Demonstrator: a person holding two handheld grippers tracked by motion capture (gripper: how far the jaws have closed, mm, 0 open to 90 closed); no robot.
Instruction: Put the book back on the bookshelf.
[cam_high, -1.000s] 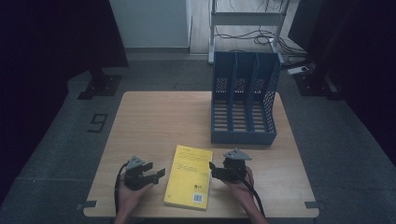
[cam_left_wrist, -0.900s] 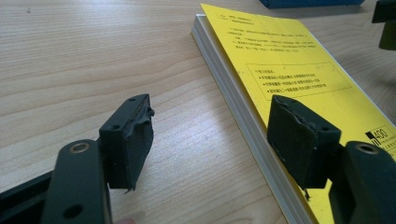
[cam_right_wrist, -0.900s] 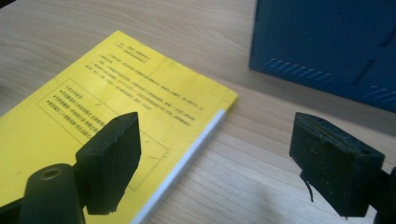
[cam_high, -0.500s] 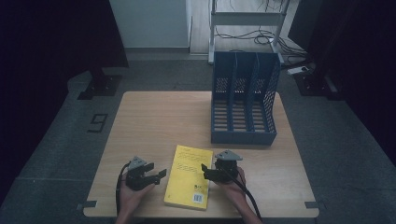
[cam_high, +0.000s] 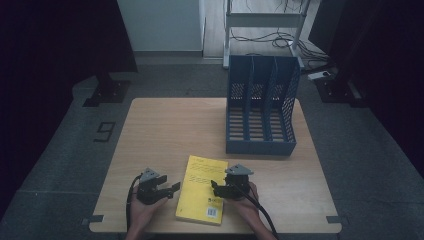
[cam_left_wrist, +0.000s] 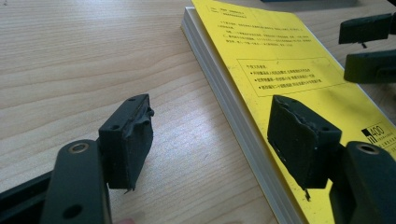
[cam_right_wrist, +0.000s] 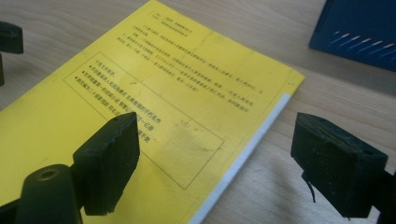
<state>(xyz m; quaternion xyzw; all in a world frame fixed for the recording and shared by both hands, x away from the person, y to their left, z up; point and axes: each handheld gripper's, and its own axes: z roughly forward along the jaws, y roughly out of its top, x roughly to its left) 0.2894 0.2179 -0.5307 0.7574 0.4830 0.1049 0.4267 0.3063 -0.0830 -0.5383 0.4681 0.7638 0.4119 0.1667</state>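
A yellow book (cam_high: 199, 186) lies flat near the table's front edge, between my two grippers. In the left gripper view the left gripper (cam_left_wrist: 212, 140) stands open, its jaws either side of the book's (cam_left_wrist: 280, 60) white page edge without touching it. My right gripper (cam_high: 215, 189) is open at the book's right edge. In the right gripper view the right gripper (cam_right_wrist: 222, 163) has one pad over the yellow cover (cam_right_wrist: 163, 84) and the other over bare wood. Nothing is held. The left gripper (cam_high: 172, 189) sits just left of the book.
A blue three-slot file holder (cam_high: 260, 110) stands at the back right of the wooden table (cam_high: 170, 130), and its corner (cam_right_wrist: 359, 28) shows beyond the book. A metal rack with cables and dark stands sit on the floor behind the table.
My right gripper has slid left and slightly down, from beside the book to over its right edge. The left gripper and the book have stayed put.
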